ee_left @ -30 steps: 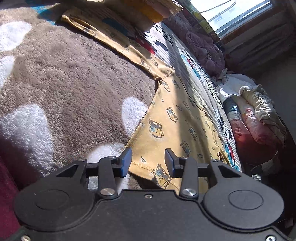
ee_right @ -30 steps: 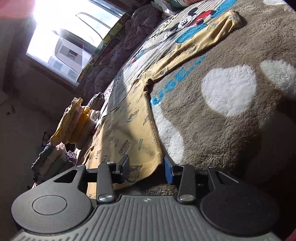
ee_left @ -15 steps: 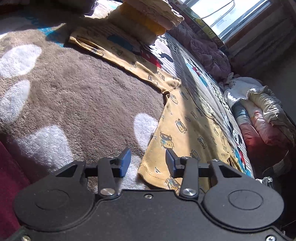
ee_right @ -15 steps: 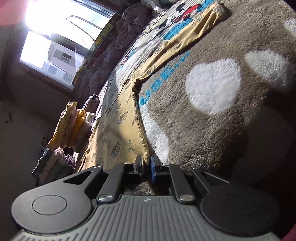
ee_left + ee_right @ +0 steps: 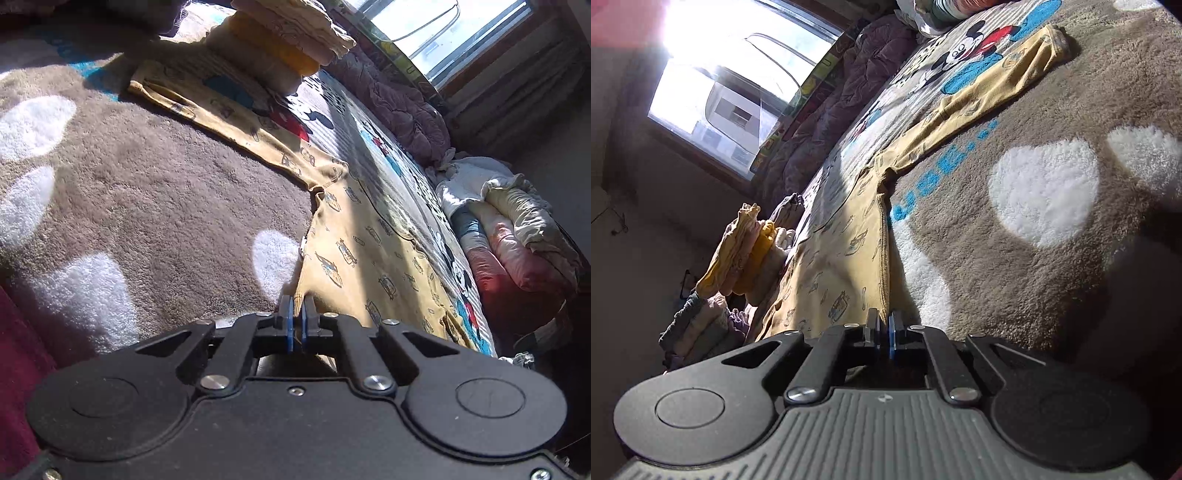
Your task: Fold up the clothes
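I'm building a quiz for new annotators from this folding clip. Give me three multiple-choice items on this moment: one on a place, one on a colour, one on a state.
1. Where does the stack of folded clothes lie in the left wrist view?
A. Beyond the shirt's far sleeve
B. Between the grippers
C. On the windowsill

2. What colour is the long-sleeved printed shirt spread on the brown fleece blanket with white patches?
A. Green
B. Yellow
C. Black

3. What state is the left gripper in?
A. Wide open above the blanket
B. Shut on the shirt's hem
C. Out of view

Answers: 1 A, the pile sits past the sleeve at the top of the view. 2 B, its fabric is yellow with small drawings. 3 B, its blue pads pinch the hem; the right gripper does likewise.
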